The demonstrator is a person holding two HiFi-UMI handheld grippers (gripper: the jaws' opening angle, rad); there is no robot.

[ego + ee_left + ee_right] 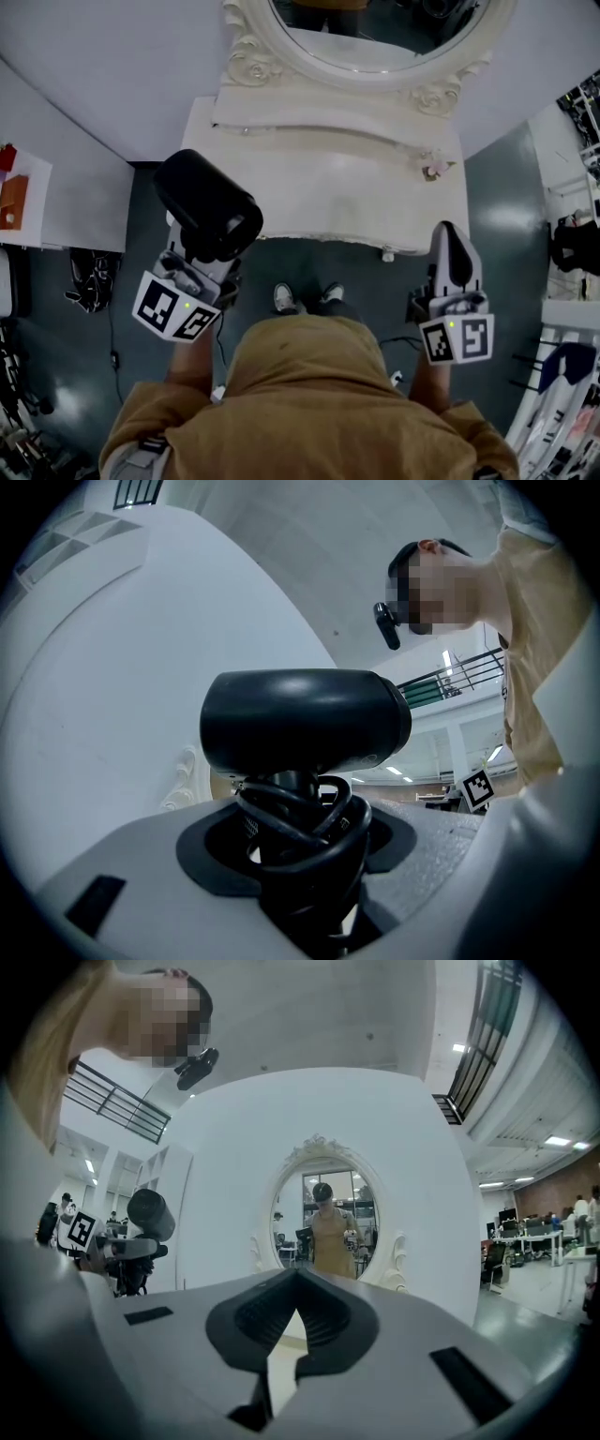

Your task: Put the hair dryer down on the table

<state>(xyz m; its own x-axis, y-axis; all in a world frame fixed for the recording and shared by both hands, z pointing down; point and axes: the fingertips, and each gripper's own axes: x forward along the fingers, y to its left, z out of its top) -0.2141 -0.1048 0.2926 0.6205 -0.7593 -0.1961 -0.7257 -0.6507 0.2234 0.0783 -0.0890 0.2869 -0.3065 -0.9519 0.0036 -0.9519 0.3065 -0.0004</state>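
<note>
The black hair dryer (208,204) stands upright in my left gripper (202,255), held in the air in front of the table's left front corner. In the left gripper view the jaws are closed on its handle, around which the black cord (309,822) is wound, and the barrel (305,721) lies across above them. The white dressing table (356,202) lies ahead, under an oval mirror (375,42). My right gripper (451,242) points up near the table's right front corner, shut with nothing in it (298,1283). The hair dryer (150,1213) also shows at the left of the right gripper view.
A small pink object (434,167) sits on the table's right side. The person's shoes (305,298) stand on the dark floor just before the table. A white surface with an orange item (14,202) is at the left, and racks (572,234) at the right.
</note>
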